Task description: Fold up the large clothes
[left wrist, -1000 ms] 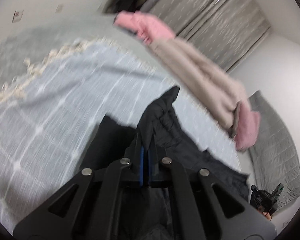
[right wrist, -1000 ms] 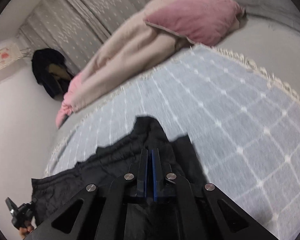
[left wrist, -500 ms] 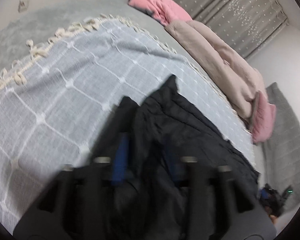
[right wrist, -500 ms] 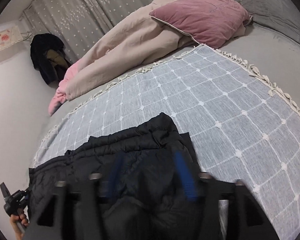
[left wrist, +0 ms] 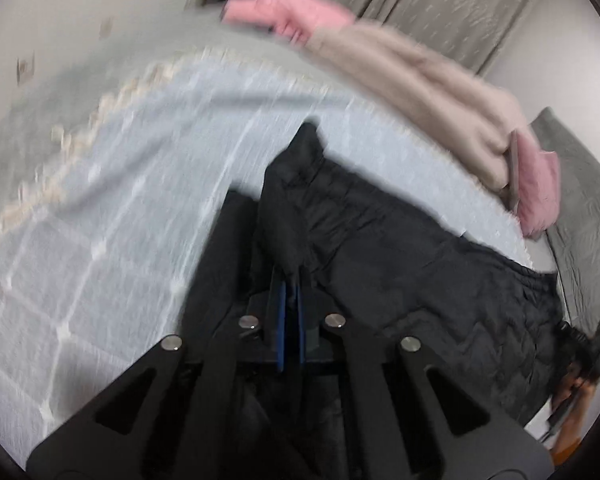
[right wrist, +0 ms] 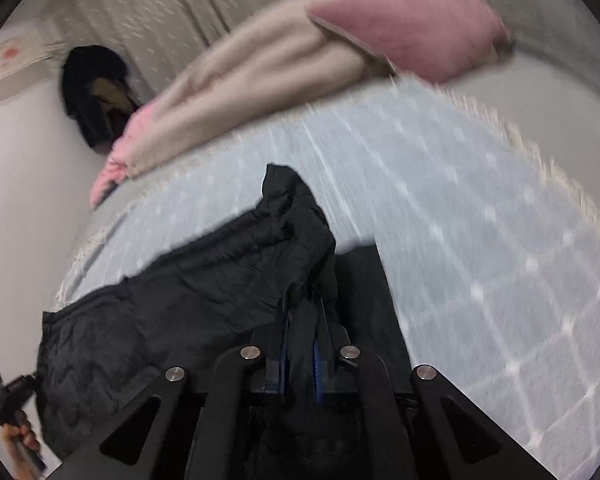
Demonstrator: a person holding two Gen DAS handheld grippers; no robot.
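Presently the left gripper (left wrist: 290, 280) and right gripper (right wrist: 302, 308) each have jaws clamped on bunched black jacket (left wrist: 400, 264) (quilted, slippery-looking), spread over the bed's checked blanket (left wrist: 112, 184) near its front edge. Risk: shallow pinches may slip, spoiling the fold.

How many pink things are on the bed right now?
2: a pink pillow at one end of the beige blanket, and pink fabric at its other end. More may be hidden underneath.
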